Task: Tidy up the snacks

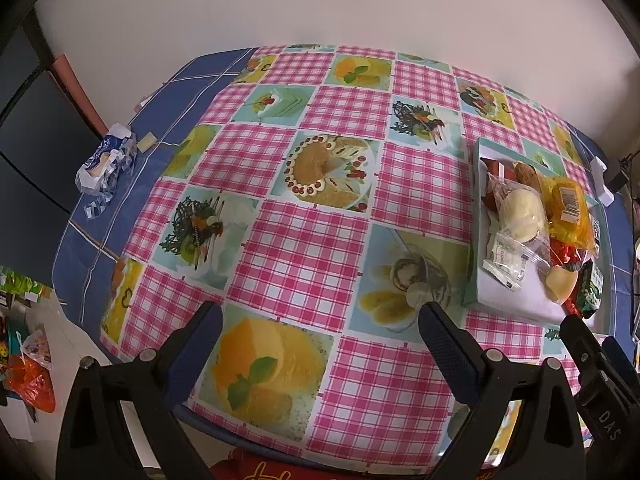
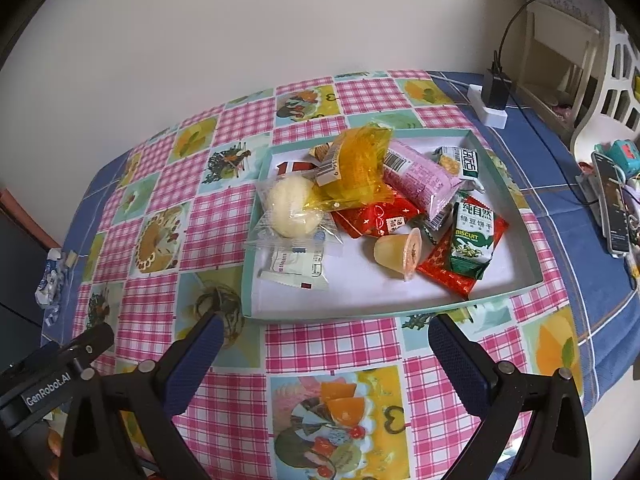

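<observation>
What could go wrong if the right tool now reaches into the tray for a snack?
The snacks overlap: pulling the orange bag may drag the round bun under its edge. The jelly cup lies on its side and may roll. The tray has a raised front wall that the open right tool could catch.

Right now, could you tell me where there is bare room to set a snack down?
The tablecloth left of the tray lies bare as far as the crumpled wrapper. Inside the tray, only the near strip in front of the jelly cup is free; the rest is crowded.
</observation>
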Demonstrator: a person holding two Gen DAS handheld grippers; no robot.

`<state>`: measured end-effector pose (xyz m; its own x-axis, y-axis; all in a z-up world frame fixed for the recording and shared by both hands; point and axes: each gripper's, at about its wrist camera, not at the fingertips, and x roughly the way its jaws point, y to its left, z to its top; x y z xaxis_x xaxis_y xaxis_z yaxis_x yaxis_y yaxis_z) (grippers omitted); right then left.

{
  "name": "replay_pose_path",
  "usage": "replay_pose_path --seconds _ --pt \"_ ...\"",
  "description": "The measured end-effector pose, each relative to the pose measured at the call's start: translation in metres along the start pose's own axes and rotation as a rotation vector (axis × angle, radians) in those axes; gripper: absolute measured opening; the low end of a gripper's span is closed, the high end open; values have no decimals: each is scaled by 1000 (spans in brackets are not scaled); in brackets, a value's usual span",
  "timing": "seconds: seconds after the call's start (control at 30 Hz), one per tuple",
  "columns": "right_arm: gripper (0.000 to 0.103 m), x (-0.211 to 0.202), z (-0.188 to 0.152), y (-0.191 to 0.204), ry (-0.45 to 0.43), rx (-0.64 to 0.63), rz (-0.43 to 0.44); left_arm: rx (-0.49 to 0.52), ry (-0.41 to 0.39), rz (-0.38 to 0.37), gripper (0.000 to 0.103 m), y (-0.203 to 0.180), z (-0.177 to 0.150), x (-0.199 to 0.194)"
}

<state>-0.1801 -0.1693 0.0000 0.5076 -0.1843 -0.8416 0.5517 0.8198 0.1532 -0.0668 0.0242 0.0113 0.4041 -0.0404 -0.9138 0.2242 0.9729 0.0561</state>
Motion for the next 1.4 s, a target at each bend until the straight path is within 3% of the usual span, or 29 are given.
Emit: replay_pose_path --seconds 1.4 --pt "103 1 1 1 6 9 -5 -13 0 6 98 5 2 1"
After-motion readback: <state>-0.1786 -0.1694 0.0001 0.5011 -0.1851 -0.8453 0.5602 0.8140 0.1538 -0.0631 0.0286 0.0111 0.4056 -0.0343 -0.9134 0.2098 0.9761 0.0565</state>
